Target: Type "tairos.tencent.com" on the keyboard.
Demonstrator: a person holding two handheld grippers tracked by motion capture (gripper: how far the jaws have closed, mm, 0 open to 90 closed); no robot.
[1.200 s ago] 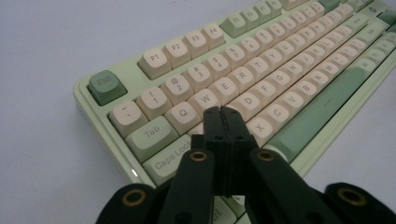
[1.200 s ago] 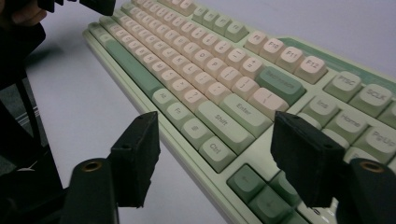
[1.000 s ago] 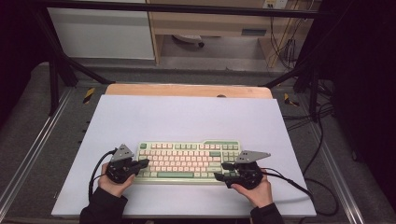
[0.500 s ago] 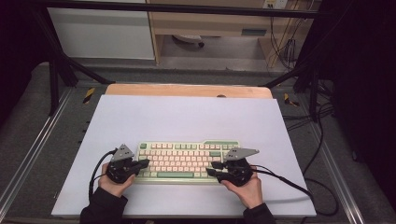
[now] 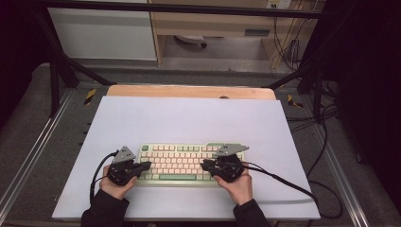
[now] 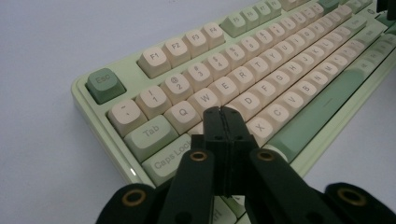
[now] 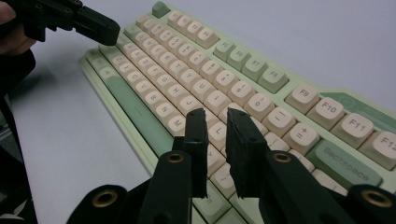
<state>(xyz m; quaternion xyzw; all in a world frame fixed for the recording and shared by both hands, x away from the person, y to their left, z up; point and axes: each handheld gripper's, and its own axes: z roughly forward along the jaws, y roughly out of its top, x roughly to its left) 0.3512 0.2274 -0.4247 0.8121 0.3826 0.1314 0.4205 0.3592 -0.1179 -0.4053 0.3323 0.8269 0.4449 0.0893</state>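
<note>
Left gripper (image 6: 223, 112) fingers pressed together over the keyboard (image 5: 184, 161) near A/S. Right gripper (image 7: 219, 119) fingers were just closing w/ a slim gap, nothing between. Imo shut them fully, then tap one key straight down.

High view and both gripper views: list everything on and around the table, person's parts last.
keyboard: one, pale green case with cream keys, near middle of the mat.
mat: one, pale lilac-white, covering the table.
table: one, wood edge showing at the far side.
cabinet: one, white, beyond the table at left.
left gripper: one, black, jaws together over the keyboard's left keys.
right gripper: one, black, jaws just closing, narrow gap, nothing between, over right keys.
hands: two, dark sleeves, near edge.
</note>
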